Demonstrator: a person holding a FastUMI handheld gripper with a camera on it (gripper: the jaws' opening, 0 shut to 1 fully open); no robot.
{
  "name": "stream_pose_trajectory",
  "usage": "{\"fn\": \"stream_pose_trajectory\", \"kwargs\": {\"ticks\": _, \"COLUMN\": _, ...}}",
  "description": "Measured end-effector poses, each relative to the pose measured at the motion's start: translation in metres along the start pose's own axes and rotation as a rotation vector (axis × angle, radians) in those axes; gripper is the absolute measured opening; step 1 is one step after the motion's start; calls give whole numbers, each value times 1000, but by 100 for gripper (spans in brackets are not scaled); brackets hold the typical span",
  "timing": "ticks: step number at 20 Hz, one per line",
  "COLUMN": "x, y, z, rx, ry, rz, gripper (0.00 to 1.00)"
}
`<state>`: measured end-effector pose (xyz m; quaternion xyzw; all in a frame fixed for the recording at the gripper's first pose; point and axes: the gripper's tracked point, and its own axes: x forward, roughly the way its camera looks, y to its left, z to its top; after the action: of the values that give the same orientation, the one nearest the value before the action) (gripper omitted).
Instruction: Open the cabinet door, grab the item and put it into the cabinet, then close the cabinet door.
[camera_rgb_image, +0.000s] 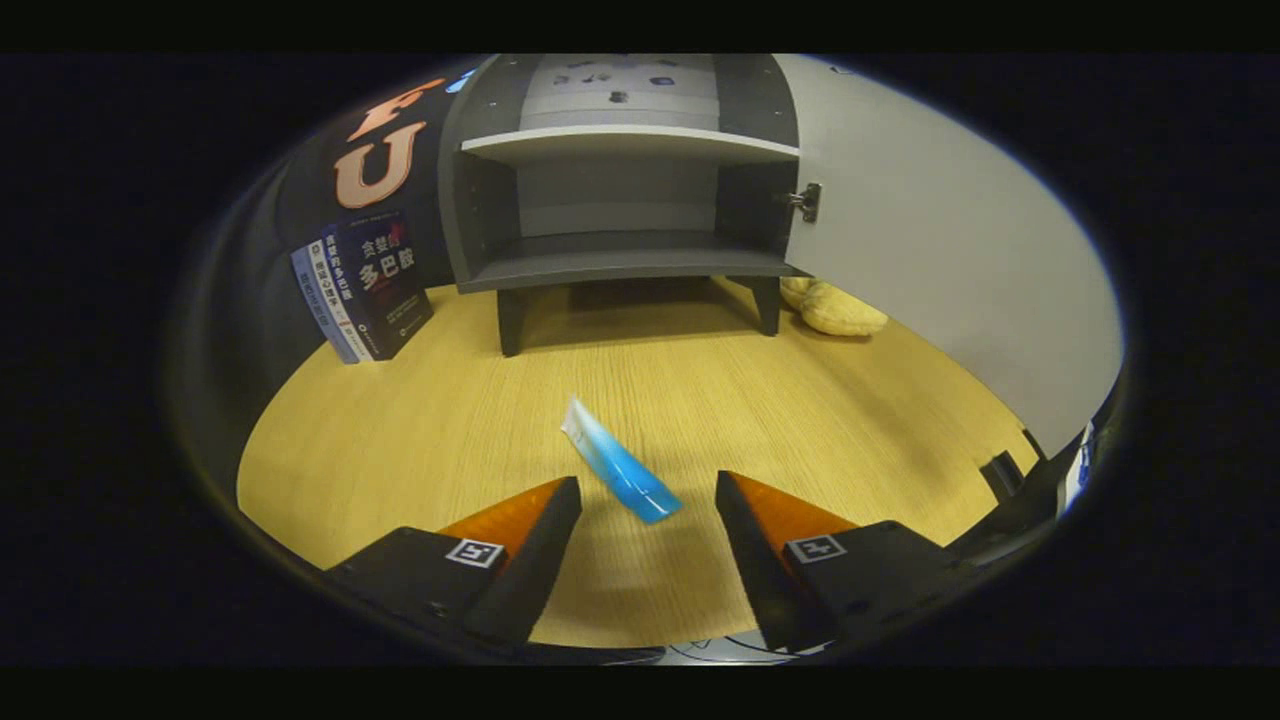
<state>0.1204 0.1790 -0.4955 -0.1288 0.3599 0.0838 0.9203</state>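
Observation:
A blue tube (620, 466) with a white flat end lies slanted on the wooden table, its blue end just reaching the gap between my fingertips. My gripper (648, 490) is open, with nothing pressed between its orange-and-black fingers (535, 520). Beyond the tube stands the grey cabinet (620, 200) on short dark legs. Its door (950, 250) is swung wide open to the right on a metal hinge (806, 201). The lower compartment (620, 255) holds nothing that I can see.
Several books (365, 290) stand upright left of the cabinet against the black wall. A yellow soft object (838, 308) lies behind the open door, beside the cabinet's right leg. The wooden tabletop (420, 430) spreads between my fingers and the cabinet.

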Motion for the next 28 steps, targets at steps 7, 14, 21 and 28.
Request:
{"fn": "stream_pose_trajectory", "kwargs": {"ticks": 7, "x": 43, "y": 25, "z": 0, "rx": -123, "ry": 108, "rz": 63, "gripper": 90}}
{"fn": "stream_pose_trajectory", "kwargs": {"ticks": 14, "x": 78, "y": 15, "z": -15, "rx": -87, "ry": 224, "rz": 44, "gripper": 75}}
{"fn": "stream_pose_trajectory", "kwargs": {"ticks": 21, "x": 63, "y": 13, "z": 4, "rx": 50, "ry": 193, "rz": 49, "gripper": 49}}
{"fn": "stream_pose_trajectory", "kwargs": {"ticks": 28, "x": -24, "y": 15, "z": 186, "rx": 125, "ry": -192, "rz": 89, "gripper": 49}}
